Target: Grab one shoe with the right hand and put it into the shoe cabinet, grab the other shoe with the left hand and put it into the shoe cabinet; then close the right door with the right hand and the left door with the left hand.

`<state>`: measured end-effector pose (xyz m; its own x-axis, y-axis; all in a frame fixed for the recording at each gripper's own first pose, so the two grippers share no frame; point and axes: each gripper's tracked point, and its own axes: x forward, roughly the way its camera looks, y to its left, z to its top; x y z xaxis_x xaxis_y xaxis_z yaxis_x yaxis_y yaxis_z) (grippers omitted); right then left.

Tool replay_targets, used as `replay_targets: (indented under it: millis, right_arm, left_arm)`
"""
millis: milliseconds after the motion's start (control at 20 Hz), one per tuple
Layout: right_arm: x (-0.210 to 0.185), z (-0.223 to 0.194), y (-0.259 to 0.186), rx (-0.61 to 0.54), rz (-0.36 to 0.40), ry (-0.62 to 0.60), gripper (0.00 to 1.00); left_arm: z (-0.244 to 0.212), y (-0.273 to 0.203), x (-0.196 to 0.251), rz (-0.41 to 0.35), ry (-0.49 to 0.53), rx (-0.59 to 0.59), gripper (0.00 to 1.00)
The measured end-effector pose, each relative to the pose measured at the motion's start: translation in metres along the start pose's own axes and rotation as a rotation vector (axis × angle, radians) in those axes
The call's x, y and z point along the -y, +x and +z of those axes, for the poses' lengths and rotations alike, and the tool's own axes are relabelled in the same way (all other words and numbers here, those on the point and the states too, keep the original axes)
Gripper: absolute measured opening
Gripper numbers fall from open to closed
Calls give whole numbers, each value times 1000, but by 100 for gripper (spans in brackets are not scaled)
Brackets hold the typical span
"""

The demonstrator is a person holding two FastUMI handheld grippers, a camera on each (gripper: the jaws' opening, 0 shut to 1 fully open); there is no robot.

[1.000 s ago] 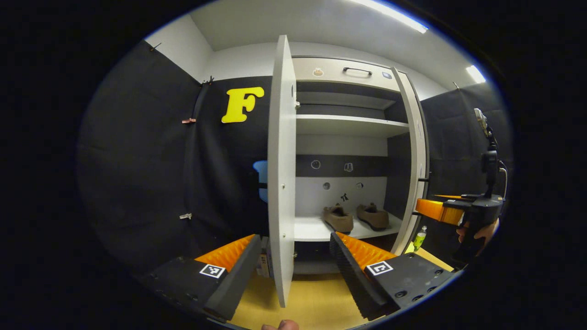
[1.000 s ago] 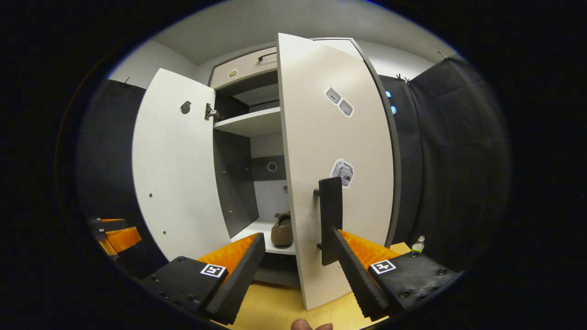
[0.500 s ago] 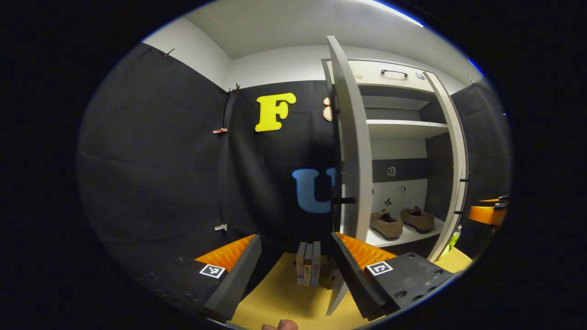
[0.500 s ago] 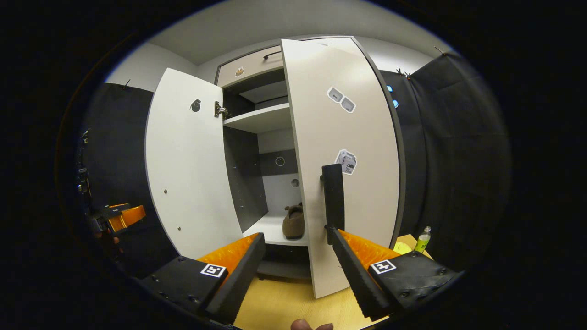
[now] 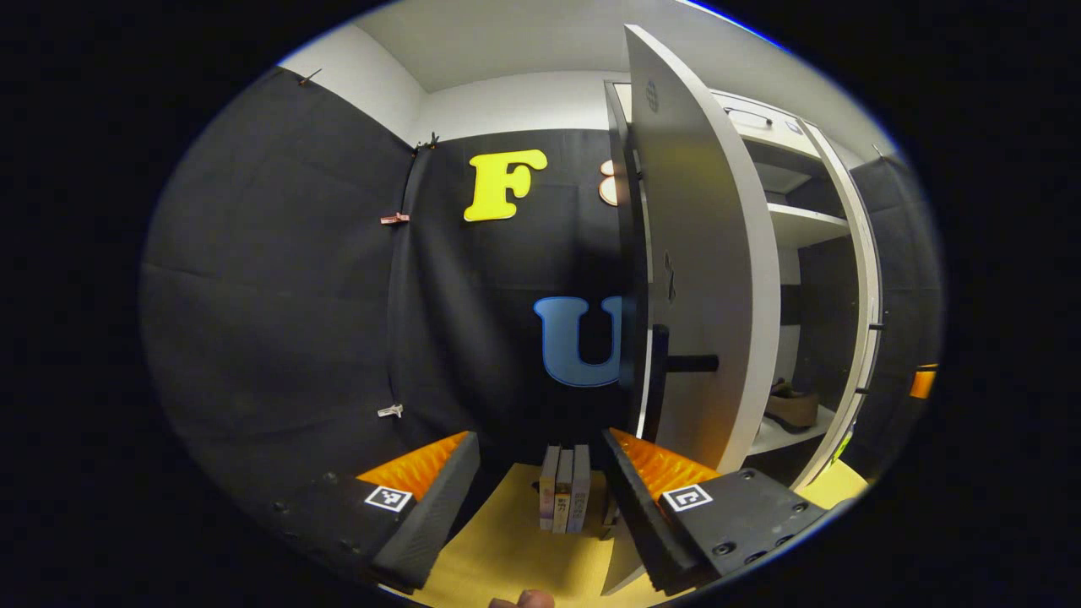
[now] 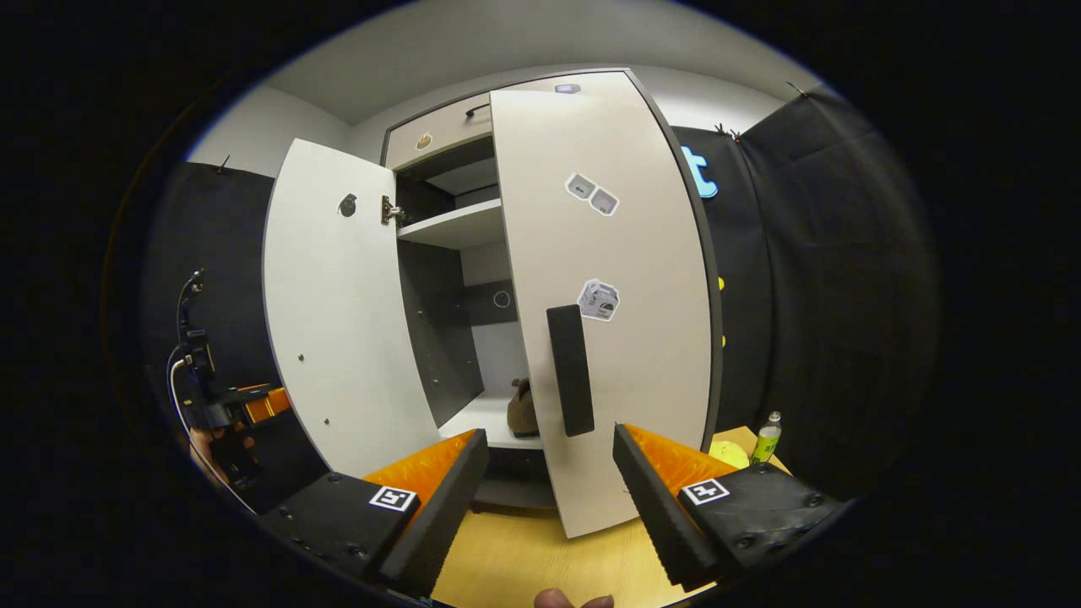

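The white shoe cabinet stands with both doors ajar. A brown shoe (image 5: 794, 409) rests on its low shelf; in the right gripper view a shoe (image 6: 522, 409) peeks out beside the right door (image 6: 633, 253). My left gripper (image 5: 539, 441) is open and empty, outside the left door (image 5: 709, 253), whose black handle (image 5: 688, 363) sticks out just ahead on the right. My right gripper (image 6: 549, 447) is open and empty, facing the right door's black handle (image 6: 570, 371) at a short distance. The left door (image 6: 338, 321) hangs wide open, with the left gripper (image 6: 245, 405) and a hand beside it.
Several books (image 5: 564, 498) stand upright on the yellow floor by the cabinet's left side. A small green bottle (image 6: 767, 437) and a yellow object (image 6: 726, 454) sit at the right of the cabinet. Black cloth walls close in on both sides.
My left gripper has swung left around the left door's edge to its outer face. The right door has turned a little inward, and its handle now faces my right gripper.
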<state>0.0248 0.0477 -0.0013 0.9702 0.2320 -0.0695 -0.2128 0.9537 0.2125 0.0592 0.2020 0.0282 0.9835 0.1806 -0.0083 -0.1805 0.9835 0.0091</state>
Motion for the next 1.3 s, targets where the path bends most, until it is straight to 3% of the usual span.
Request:
replay_targets:
  millis: [250,300,350,600,650,700,1100,1300]
  right_arm:
    - [5,3,-1,4,5,19,98]
    - [7,5,0,6,6,17,98]
    - [8,5,1,6,7,16,98]
    - [20,6,-4,7,0,9,98]
    - [23,6,-6,6,-1,11,98]
    - [26,7,-8,5,-4,13,98]
    - [39,12,-14,17,-11,10,98]
    - [40,11,-19,21,-13,-2,98]
  left_arm:
    - [-1,-8,27,-47,5,-14,92]
    - [-1,-11,38,-68,8,-18,87]
    - [-2,-15,49,-86,8,-19,92]
    - [-1,-22,96,-149,17,-11,92]
    - [-2,-23,106,-162,22,-9,87]
    - [-1,-23,115,-171,25,-5,92]
    - [-12,-13,181,-253,20,-37,89]
    - [-16,-27,203,-285,9,-49,93]
